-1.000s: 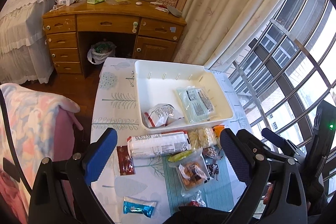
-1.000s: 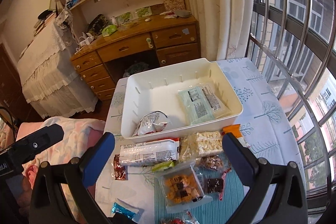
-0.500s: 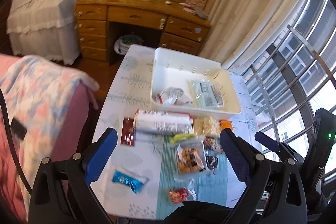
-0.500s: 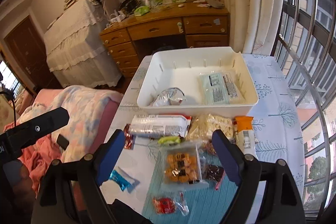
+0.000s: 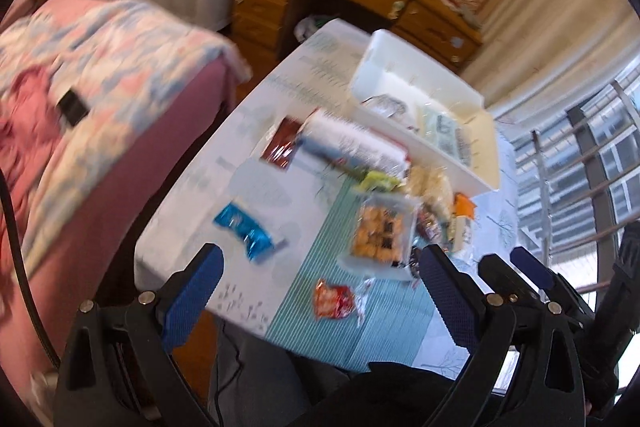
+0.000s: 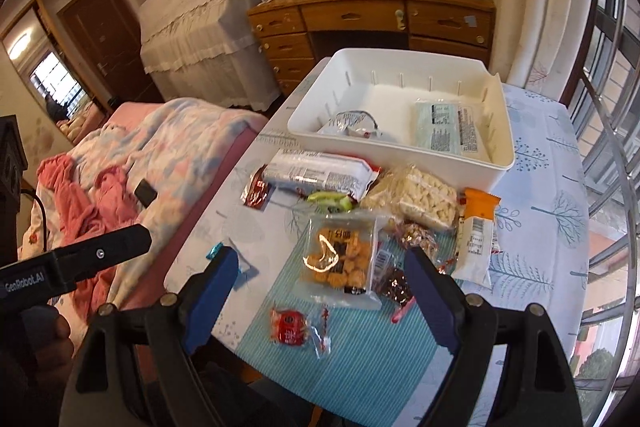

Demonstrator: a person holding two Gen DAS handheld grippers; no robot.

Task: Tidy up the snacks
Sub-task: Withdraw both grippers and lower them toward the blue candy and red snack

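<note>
Snacks are lying loose on the desk, with two packets sitting inside one white tray at 12 o'clock: a silver pouch and a pale green packet. Below the tray, one long white packet, one clear biscuit bag and one red sweet are resting. The right gripper is hovering, fingers apart and empty after closing partway. The left gripper is hanging wide open over one blue wrapper.
</note>
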